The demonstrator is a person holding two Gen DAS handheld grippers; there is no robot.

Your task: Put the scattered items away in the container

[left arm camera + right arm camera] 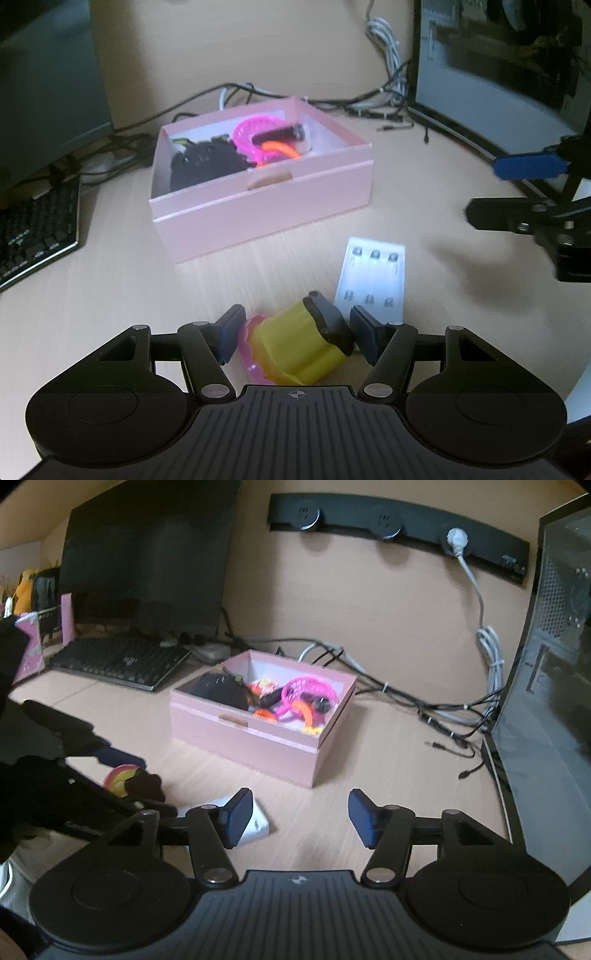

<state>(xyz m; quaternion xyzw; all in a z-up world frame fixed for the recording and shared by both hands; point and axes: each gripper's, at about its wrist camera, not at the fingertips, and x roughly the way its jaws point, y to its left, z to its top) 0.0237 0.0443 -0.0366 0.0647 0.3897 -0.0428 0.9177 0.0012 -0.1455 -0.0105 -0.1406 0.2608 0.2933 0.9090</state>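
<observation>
Sitting at the near left of the tabletop (92, 314), the left gripper (293, 334) has its jaws partly open around a yellow toy (295, 343) with a pink frilled end and a black cap; the pads look pressed to both ends, so I judge it gripped. It seems light, hard plastic, likely slick, and best pinched across those flat ends. Just right of it lies a white card of small parts (373, 280), thin and flat, probably awkward to lift except by an edge. Behind stands the pink box (266, 206), already part filled. The right gripper (299, 819) hovers with jaws apart and empty.
</observation>
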